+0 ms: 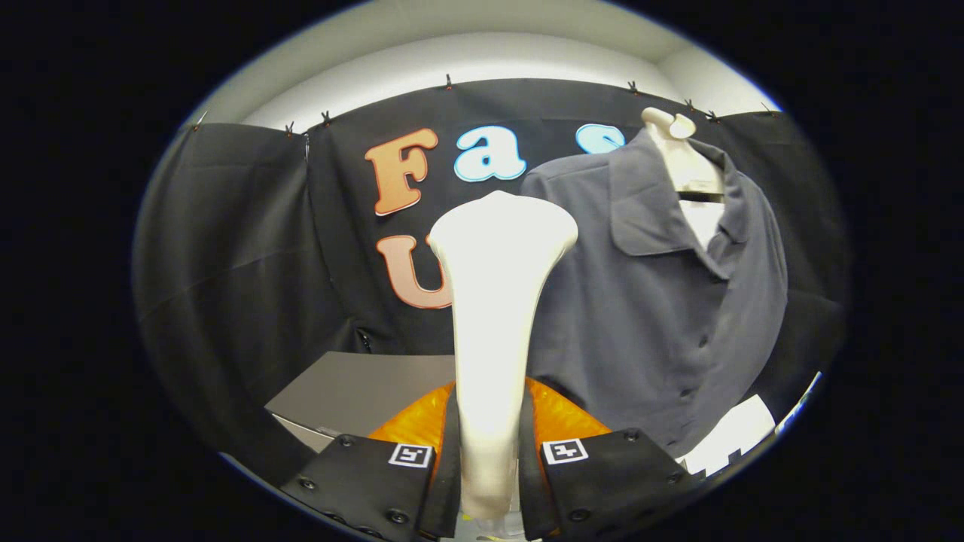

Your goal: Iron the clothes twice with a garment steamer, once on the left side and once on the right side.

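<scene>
A white garment steamer (493, 316) stands upright between my fingers, its flared head rising well above them. My gripper (488, 459) is shut on the steamer's handle, both fingers pressing its sides. A grey collared shirt (663, 301) with a button placket hangs on a pale mannequin torso (681, 162) just beyond the fingers, to the right of the steamer. The steamer's head is level with the shirt's left shoulder and sleeve and overlaps that edge in my view; whether it touches the cloth I cannot tell.
A grey table top (361, 388) lies beyond the fingers to the left, below the black cloth wall (241, 248). An orange object (561, 418) sits right behind the fingers. A white panel (727, 436) shows under the shirt's hem.
</scene>
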